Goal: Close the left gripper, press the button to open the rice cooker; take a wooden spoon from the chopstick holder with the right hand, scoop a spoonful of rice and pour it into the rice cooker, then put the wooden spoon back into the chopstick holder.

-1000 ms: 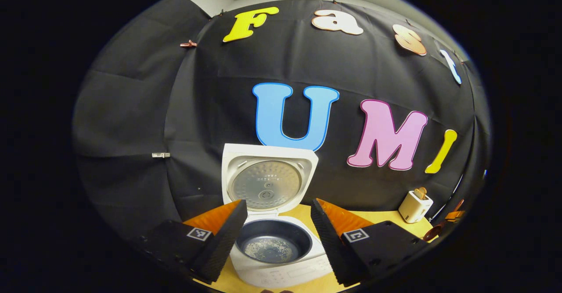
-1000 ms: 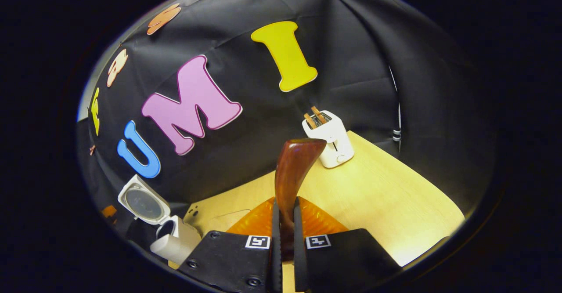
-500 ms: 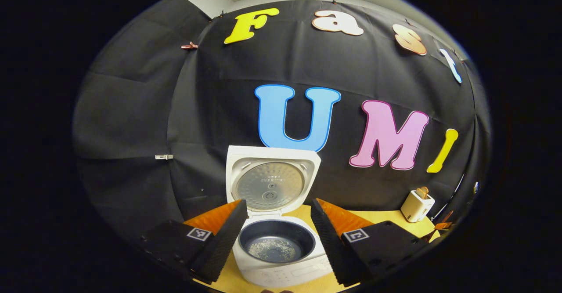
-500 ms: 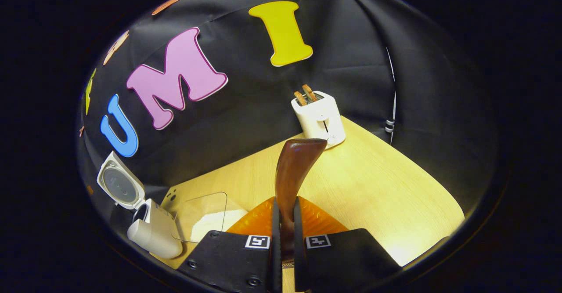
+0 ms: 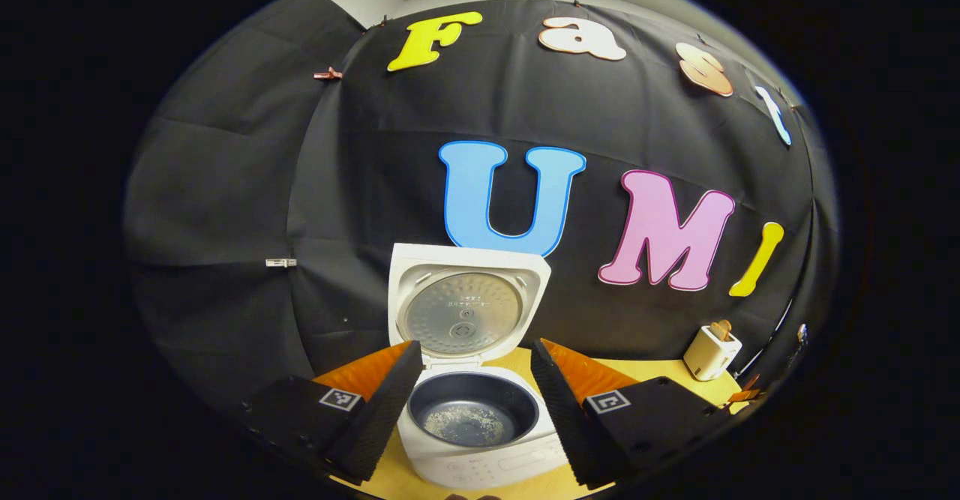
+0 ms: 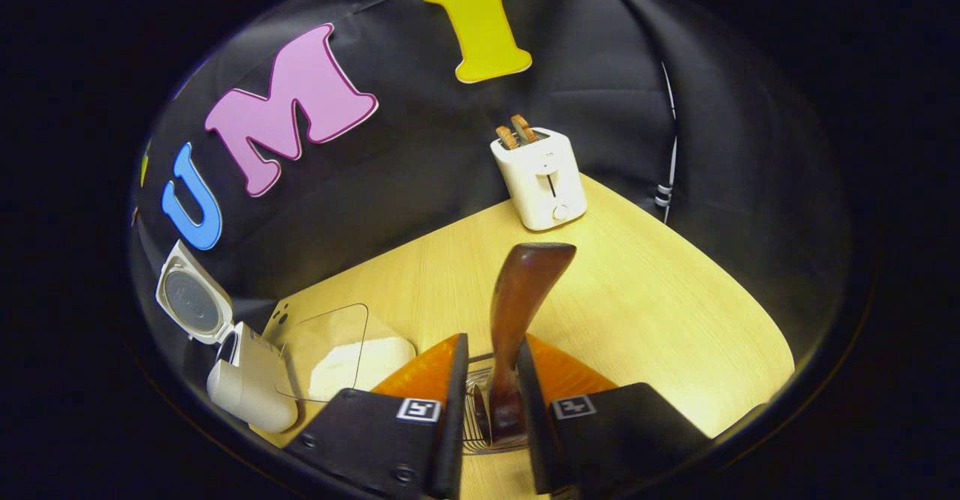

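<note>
My right gripper (image 6: 487, 402), jaws parted, loosely flanks the glossy brown wooden spoon (image 6: 521, 312) standing in a wire chopstick holder (image 6: 474, 417) at lower centre. My left gripper (image 5: 469, 402) gapes wide before the open white rice cooker (image 5: 469, 365).

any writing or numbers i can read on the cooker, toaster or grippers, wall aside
Rice cooker lid: tiny embossed lines, too small to read.
Rice cooker front panel: faint marks, too small to read.
Toaster: no text visible.
Left gripper and right gripper: square coded markers, no words.
</note>
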A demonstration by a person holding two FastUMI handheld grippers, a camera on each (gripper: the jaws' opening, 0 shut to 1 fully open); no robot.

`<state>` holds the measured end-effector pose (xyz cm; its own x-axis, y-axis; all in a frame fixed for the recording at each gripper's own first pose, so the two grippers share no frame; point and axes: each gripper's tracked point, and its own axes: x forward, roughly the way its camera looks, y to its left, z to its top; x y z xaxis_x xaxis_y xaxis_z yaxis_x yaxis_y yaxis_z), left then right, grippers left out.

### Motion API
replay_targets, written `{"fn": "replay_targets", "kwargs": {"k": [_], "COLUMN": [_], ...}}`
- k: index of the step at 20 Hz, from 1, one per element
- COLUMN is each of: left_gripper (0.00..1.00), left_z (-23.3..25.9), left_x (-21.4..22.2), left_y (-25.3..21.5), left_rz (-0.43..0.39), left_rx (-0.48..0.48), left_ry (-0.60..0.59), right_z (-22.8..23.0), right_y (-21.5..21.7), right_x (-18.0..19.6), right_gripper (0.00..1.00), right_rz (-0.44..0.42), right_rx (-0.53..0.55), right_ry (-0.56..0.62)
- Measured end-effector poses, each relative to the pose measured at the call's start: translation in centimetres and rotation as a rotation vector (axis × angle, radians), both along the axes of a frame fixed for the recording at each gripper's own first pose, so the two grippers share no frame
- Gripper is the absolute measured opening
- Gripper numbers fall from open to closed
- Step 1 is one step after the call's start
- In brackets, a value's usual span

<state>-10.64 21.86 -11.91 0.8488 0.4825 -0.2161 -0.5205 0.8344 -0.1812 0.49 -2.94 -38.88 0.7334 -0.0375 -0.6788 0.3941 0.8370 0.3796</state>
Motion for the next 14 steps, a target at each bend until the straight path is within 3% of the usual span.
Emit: {"fn": "replay_targets", "kwargs": {"k": [1, 4, 5, 6, 11, 14], "left_gripper": [0.93, 0.93, 0.93, 0.93, 0.93, 0.93], "left_z": [0.1, 0.3, 0.5, 0.7, 2.5, 3.9], "left_x": [0.1, 0.7, 0.9, 1.2, 3.1, 4.7], "left_y": [-0.2, -0.4, -0.4, -0.4, 0.2, 1.5], "left_rz": [-0.002, -0.014, -0.017, -0.02, -0.036, -0.041], "left_rx": [0.0, 0.011, 0.016, 0.021, 0.053, 0.086], "left_ry": [-0.001, -0.006, -0.009, -0.012, -0.042, -0.067], "right_z": [0.0, 0.5, 0.7, 1.0, 3.9, 6.2], "right_y": [-0.3, -0.8, -0.9, -1.1, -1.8, -3.0], "right_x": [-0.2, -1.2, -1.6, -2.0, -3.1, -3.4], "right_gripper": [0.54, 0.66, 0.65, 0.84, 0.98, 0.98], "right_rz": [-0.004, -0.023, -0.029, -0.036, -0.065, -0.104], "right_rx": [0.005, 0.008, 0.01, 0.009, 0.013, -0.008], "right_ry": [0.002, 0.003, 0.001, -0.003, -0.053, -0.1]}}
